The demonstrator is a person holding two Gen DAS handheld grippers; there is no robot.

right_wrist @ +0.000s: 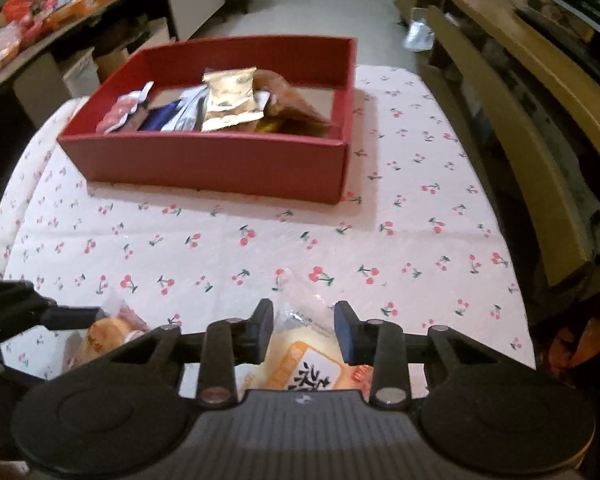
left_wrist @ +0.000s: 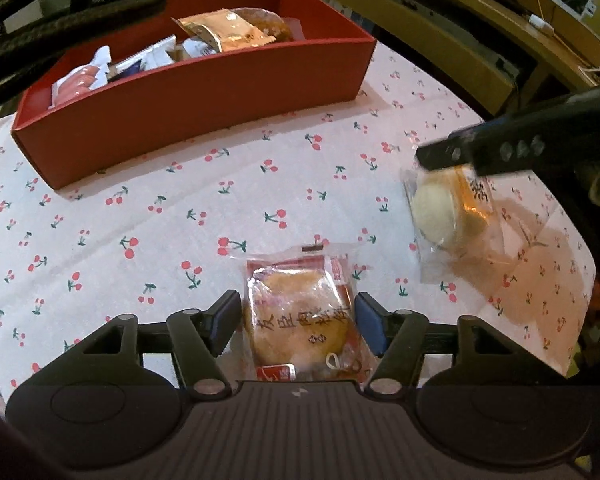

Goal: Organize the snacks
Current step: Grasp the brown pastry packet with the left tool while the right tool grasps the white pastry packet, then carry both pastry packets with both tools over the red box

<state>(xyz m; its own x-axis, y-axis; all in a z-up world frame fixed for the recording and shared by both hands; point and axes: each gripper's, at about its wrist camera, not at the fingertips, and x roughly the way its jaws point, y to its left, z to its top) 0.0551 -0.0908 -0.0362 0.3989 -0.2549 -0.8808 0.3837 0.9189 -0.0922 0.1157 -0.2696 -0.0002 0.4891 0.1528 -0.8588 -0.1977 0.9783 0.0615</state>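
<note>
- The round pastry in its red-printed clear wrapper (left_wrist: 300,320) lies flat on the cherry-print tabletop (left_wrist: 140,220), right between the pads of my left tool (left_wrist: 298,326); the pads stand just beside the wrapper's edges, so I read that tool as released around it, not yet clenched
- The pale bun in a clear packet with an orange label (right_wrist: 300,354) sits between the fingers of my right tool (right_wrist: 305,330); in the left view that packet (left_wrist: 448,216) looks tilted up off the cloth under the tool, so I judge it is being grasped, though I cannot see the pads press
- To do this well I would squeeze the left tool on the pastry itself, not on the slippery wrapper margins, and only firmly enough to lift without crushing
- The red box (right_wrist: 204,160) stands well apart at the far side, already holding several packets (right_wrist: 230,100); its right end looks freest, so I would aim there, one hand after the other
</note>
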